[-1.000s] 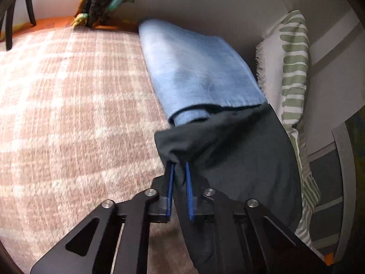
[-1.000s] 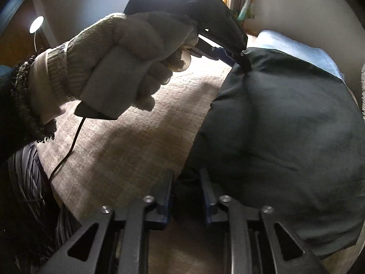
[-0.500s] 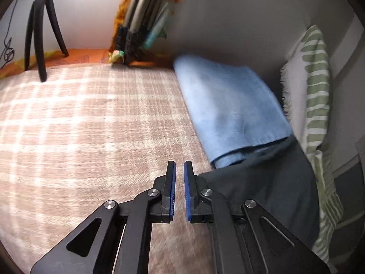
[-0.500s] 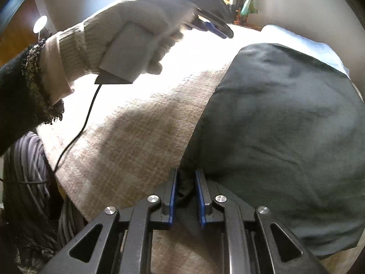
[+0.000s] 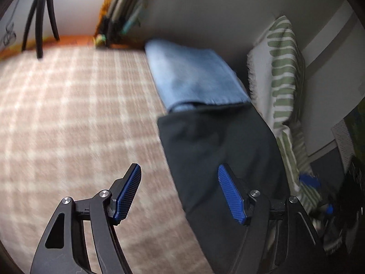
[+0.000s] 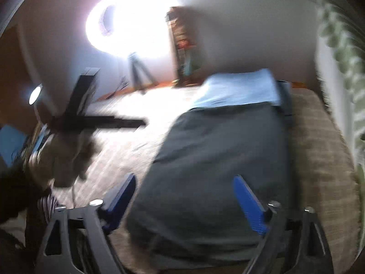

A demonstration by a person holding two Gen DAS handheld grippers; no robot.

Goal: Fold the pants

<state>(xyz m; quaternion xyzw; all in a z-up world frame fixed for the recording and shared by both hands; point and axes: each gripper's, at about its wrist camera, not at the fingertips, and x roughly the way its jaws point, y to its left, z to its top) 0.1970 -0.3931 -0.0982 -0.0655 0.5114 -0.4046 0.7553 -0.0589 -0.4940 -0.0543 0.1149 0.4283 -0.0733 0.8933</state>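
left gripper (image 5: 179, 191) and right gripper (image 6: 184, 202) are held wide open, empty, above dark pants (image 5: 219, 148) laid folded on checked blanket (image 5: 68, 118)

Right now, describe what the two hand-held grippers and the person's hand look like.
The left hand-held gripper and the right hand-held gripper match: black cut-out linkage arms, silver pivot bolts and blue textured pads. In the right wrist view the left hand is blurred; it wears a light knit glove with a dark sleeve behind it, and a thin cable hangs below.
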